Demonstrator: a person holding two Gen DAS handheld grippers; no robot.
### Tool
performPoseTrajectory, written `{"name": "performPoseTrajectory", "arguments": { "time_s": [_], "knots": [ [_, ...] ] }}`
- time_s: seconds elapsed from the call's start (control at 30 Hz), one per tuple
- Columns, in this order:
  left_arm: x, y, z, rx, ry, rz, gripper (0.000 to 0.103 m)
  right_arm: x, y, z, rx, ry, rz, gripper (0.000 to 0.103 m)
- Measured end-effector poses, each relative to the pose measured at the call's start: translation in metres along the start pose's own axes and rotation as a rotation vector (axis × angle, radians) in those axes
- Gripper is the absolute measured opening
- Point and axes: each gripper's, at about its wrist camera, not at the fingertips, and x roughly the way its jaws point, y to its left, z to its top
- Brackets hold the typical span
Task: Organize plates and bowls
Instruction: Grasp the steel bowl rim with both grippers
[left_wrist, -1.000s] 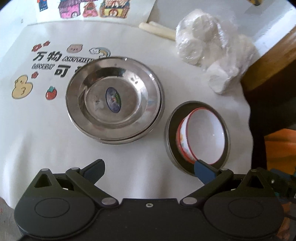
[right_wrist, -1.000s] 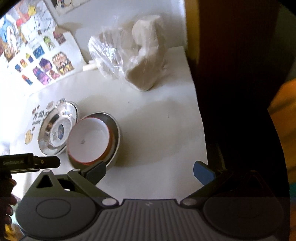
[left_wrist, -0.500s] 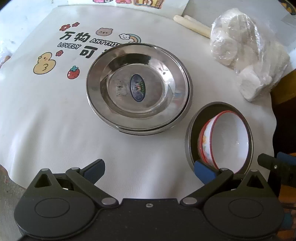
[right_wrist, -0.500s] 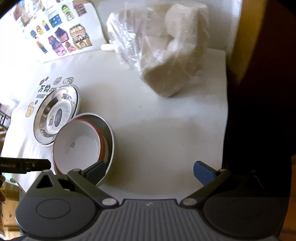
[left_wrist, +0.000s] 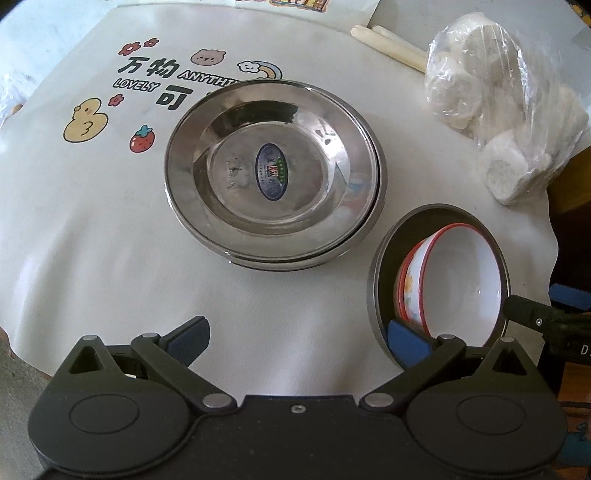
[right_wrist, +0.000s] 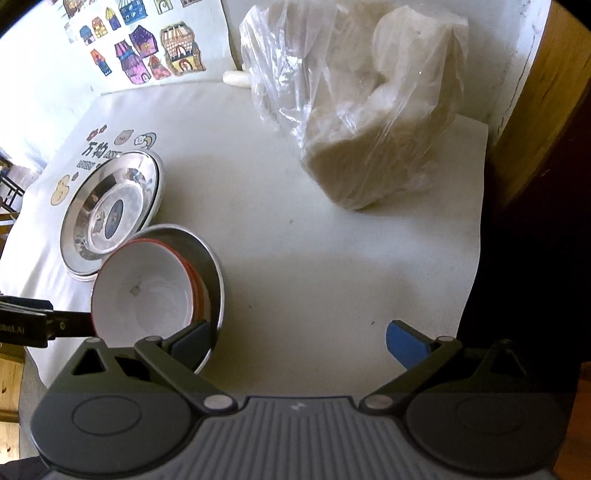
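Note:
A stack of steel plates (left_wrist: 275, 173) lies mid-table; it also shows in the right wrist view (right_wrist: 110, 214). To its right a steel bowl (left_wrist: 384, 273) holds tilted white bowls with red rims (left_wrist: 458, 280), seen too in the right wrist view (right_wrist: 147, 295) inside the steel bowl (right_wrist: 216, 266). My left gripper (left_wrist: 297, 338) is open and empty, its right finger over the steel bowl's near rim. My right gripper (right_wrist: 299, 341) is open and empty, its left finger at the steel bowl's near rim.
A plastic bag of white lumps (left_wrist: 495, 110) sits at the table's far right, large in the right wrist view (right_wrist: 362, 110). White sticks (left_wrist: 388, 44) lie at the back. The printed white tablecloth (left_wrist: 92, 221) covers the table; its right edge drops off near the bowls.
Both grippers have moved in toward the table. The plates and bowls now sit closer and lower in view. Nothing was taken hold of.

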Motion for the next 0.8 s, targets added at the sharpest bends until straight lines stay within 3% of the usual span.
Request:
{"name": "performPoseTrajectory", "arguments": {
  "time_s": [0.53,0.63,0.8],
  "knots": [
    [0.014,-0.013,0.002,0.031,0.025,0.033,0.102,0.01,0.009,0.003,-0.099,-0.011,-0.005,0.102],
    [0.015,-0.015,0.003,0.036,0.031,0.039,0.101,0.011,0.009,0.002,-0.102,-0.021,0.019,0.092],
    [0.013,-0.016,0.003,0.032,0.036,0.005,0.086,0.01,0.012,0.001,-0.091,-0.021,0.07,0.071]
  ]
}}
